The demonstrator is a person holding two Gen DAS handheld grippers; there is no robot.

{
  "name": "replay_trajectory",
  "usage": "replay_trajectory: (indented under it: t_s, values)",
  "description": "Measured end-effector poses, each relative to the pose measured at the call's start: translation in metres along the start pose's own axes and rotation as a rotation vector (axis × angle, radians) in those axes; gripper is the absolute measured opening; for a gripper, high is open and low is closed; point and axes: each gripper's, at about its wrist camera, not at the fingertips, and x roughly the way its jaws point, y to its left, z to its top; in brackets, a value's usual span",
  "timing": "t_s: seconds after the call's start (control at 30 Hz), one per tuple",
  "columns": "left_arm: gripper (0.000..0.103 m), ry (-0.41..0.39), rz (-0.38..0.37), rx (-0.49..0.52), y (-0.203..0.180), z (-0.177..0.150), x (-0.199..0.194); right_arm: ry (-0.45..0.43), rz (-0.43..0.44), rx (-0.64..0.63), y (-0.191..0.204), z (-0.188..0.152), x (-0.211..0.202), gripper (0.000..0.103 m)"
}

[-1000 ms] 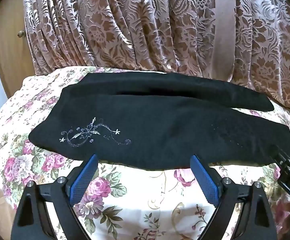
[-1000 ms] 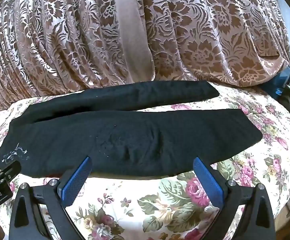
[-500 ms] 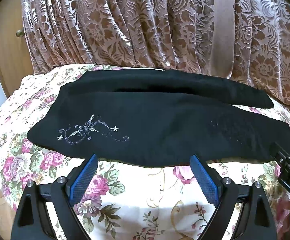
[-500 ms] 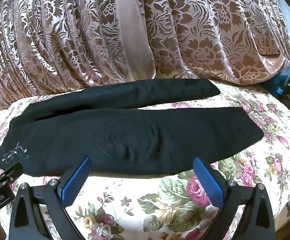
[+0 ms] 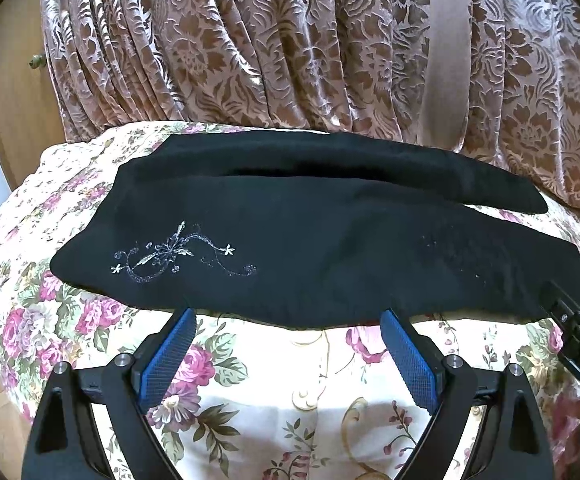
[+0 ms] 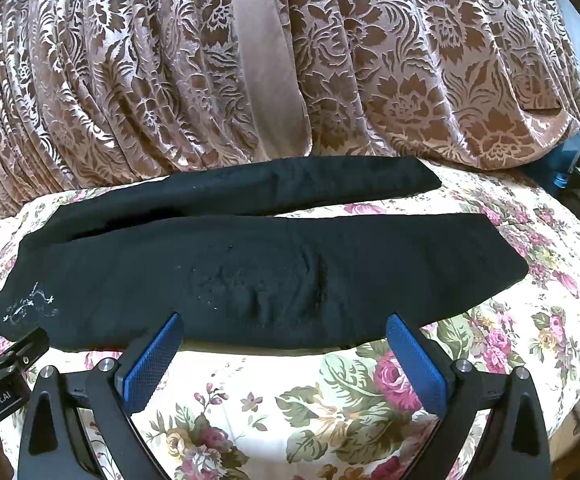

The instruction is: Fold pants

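Black pants (image 5: 310, 236) lie spread flat on a floral-covered surface (image 5: 290, 400), waist at the left with a silver embroidered motif (image 5: 177, 258), two legs running right. In the right wrist view the pants (image 6: 269, 272) show both leg ends at the right. My left gripper (image 5: 287, 316) is open and empty, its blue fingertips at the pants' near edge by the hip. My right gripper (image 6: 283, 322) is open and empty at the near edge by the knee. Each gripper shows in the other's view: the right one (image 5: 578, 332), the left one (image 6: 1, 364).
A brown floral curtain (image 5: 290, 40) hangs right behind the pants. A wooden door (image 5: 5, 92) stands at far left. A dark blue bag (image 6: 566, 160) sits at the far right edge. The floral cover drops off at the left and right sides.
Both grippers have moved slightly forward toward the pants' near edge; the fingertips now reach it. Both stay open. The pants have not moved.
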Motion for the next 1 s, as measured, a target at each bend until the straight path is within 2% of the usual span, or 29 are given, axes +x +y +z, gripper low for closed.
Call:
replay_trajectory:
  t_s: [0.53,0.67,0.7,0.77,0.87,1.0]
  values:
    - [0.094,0.020,-0.008,-0.002,0.002,-0.001,0.004,-0.005,0.001,0.004,-0.002,0.000,-0.001,0.103]
    - [0.094,0.053,-0.045,0.000,0.006,-0.001,0.011,-0.050,0.028,0.009,-0.006,0.005,-0.003,0.103]
    - [0.094,0.079,-0.071,-0.002,0.008,-0.001,0.015,-0.088,0.064,0.006,-0.008,0.006,-0.005,0.103]
    - [0.094,0.118,-0.119,-0.015,0.013,-0.003,0.022,-0.107,0.111,0.004,-0.012,0.007,-0.004,0.103]
    - [0.094,0.137,-0.183,-0.077,0.026,-0.012,0.029,-0.064,0.092,0.014,-0.020,0.010,0.004,0.103]
    - [0.094,0.126,-0.168,-0.129,0.044,-0.016,0.031,0.009,0.083,0.098,-0.049,0.006,0.019,0.103]
